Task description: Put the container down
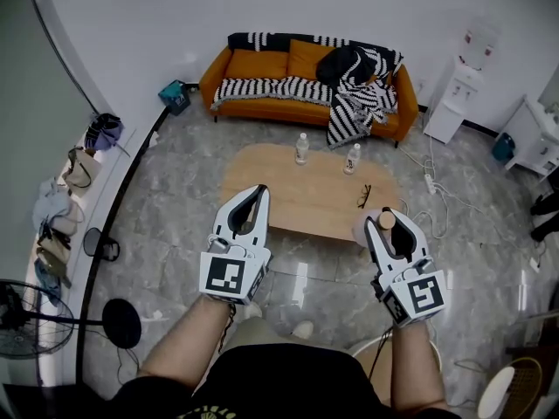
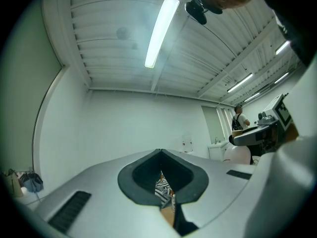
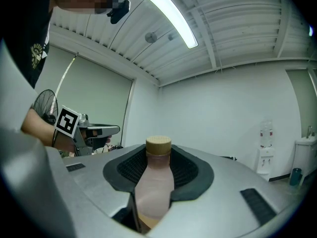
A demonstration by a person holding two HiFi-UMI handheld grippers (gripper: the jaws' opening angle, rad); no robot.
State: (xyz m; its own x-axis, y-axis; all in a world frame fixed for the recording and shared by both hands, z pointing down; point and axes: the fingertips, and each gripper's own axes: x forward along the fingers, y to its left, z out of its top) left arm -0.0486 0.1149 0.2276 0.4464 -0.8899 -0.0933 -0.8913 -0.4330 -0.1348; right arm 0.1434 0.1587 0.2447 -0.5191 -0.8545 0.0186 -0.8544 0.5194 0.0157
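Note:
My right gripper [image 1: 389, 223] is shut on the container, a pale pink bottle [image 1: 367, 228] with a tan cap. In the right gripper view the bottle [image 3: 154, 182] stands upright between the dark pads, its cap above the jaws of the right gripper [image 3: 159, 155]. In the head view the gripper holds it in the air over the near right corner of the low wooden table [image 1: 301, 201]. My left gripper [image 1: 259, 191] hovers level over the table's near left edge. Its jaws meet at the tips with nothing between them, as the left gripper [image 2: 160, 153] view also shows.
Two clear bottles [image 1: 301, 148] [image 1: 352, 158] and a pair of glasses [image 1: 363, 196] lie on the table. Behind it stands an orange sofa [image 1: 262, 64] with a striped blanket. A fan [image 1: 26, 326] is at left, a water dispenser [image 1: 456, 101] and cables at right.

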